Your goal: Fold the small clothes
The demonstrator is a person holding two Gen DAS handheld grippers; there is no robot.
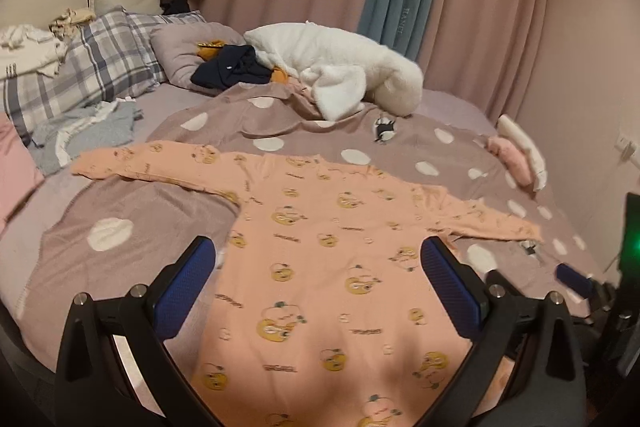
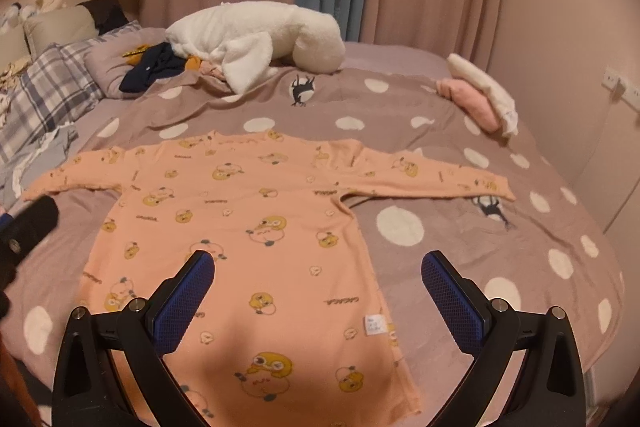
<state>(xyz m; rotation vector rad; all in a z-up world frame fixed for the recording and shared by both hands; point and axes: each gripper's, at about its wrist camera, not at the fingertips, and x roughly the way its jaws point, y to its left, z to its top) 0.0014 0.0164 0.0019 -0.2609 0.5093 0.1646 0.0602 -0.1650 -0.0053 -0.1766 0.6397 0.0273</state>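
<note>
A small peach long-sleeved top (image 1: 320,267) (image 2: 248,227) printed with yellow chicks lies flat on the bed, both sleeves spread out sideways. A white label (image 2: 374,325) shows near its right hem. My left gripper (image 1: 318,259) hovers open over the top's lower body, blue pads wide apart with nothing between them. My right gripper (image 2: 318,267) is open too, above the top's lower right edge. The right gripper's blue tip (image 1: 574,277) shows at the right of the left wrist view, and a dark part of the left gripper (image 2: 28,227) shows at the left of the right wrist view.
The top rests on a mauve blanket with white dots (image 1: 132,211) (image 2: 460,235). A white plush toy (image 1: 340,71) (image 2: 256,39), dark clothing (image 1: 232,67), plaid pillows (image 1: 80,67), a grey garment (image 1: 92,135) and folded pink and white clothes (image 2: 480,95) lie farther back. Curtains hang behind.
</note>
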